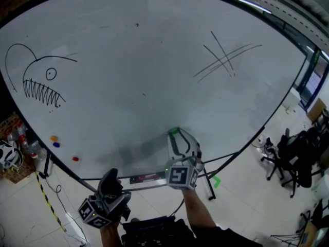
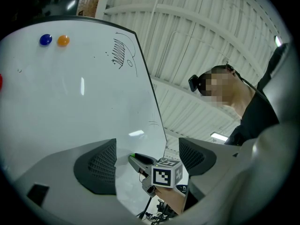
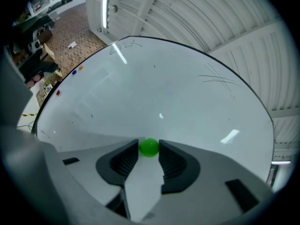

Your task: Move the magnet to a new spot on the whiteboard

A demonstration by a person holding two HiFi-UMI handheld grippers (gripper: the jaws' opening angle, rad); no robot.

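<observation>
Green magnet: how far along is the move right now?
Done: green magnet is against the whiteboard, near its lower edge. In hand: right tongs straddle it, pads apparently not pressing. Remaining: draw the tongs clear. Left tongs are open, empty.

You get bare whiteboard (image 1: pixel 149 81) mid-frame; coloured magnets (image 1: pixel 54 138) and a fish drawing (image 1: pixel 38 81) occupy its left side.

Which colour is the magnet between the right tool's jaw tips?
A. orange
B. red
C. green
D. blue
C: the right gripper view shows the green magnet right between the jaw tips of the right tool, in front of the whiteboard.
</observation>
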